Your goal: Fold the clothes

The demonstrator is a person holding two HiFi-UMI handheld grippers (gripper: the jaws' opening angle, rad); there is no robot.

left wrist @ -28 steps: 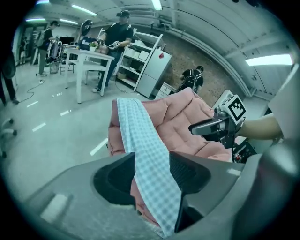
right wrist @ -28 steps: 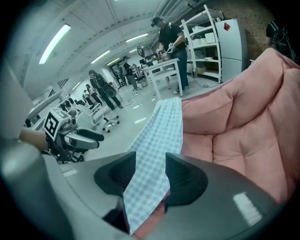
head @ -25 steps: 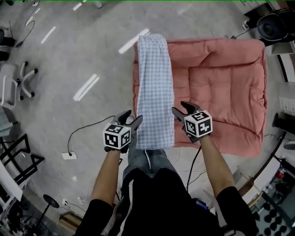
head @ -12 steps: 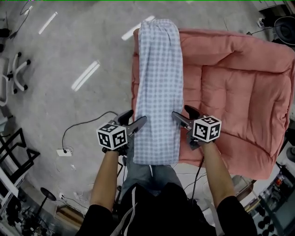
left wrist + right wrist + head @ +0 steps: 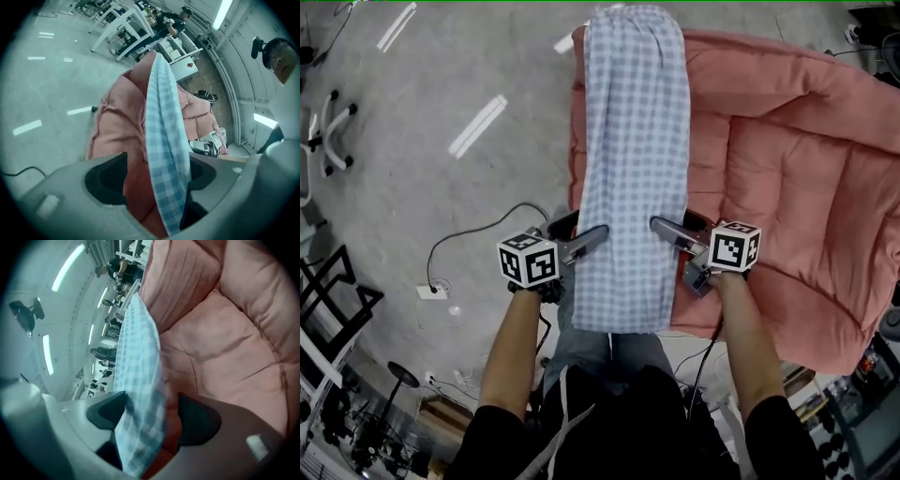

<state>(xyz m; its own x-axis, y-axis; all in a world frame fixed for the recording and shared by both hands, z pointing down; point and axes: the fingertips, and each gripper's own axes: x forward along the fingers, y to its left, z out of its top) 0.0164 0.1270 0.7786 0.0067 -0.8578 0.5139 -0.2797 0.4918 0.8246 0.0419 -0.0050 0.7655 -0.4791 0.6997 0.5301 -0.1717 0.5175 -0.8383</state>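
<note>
We see the checked garment (image 5: 636,159) as a long narrow strip, centre frame, lying on the left side of the pink quilt (image 5: 797,169). The left gripper (image 5: 581,231) and right gripper (image 5: 675,225) flank its lower end. Their jaws have just been opening and are spread, cloth loose between them. Crosswise folds probably remain.

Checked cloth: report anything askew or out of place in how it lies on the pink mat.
The cloth lies as a straight strip along the mat's left side, not askew. One oddity: its near end seems to hang past the mat's near edge, unsupported.
</note>
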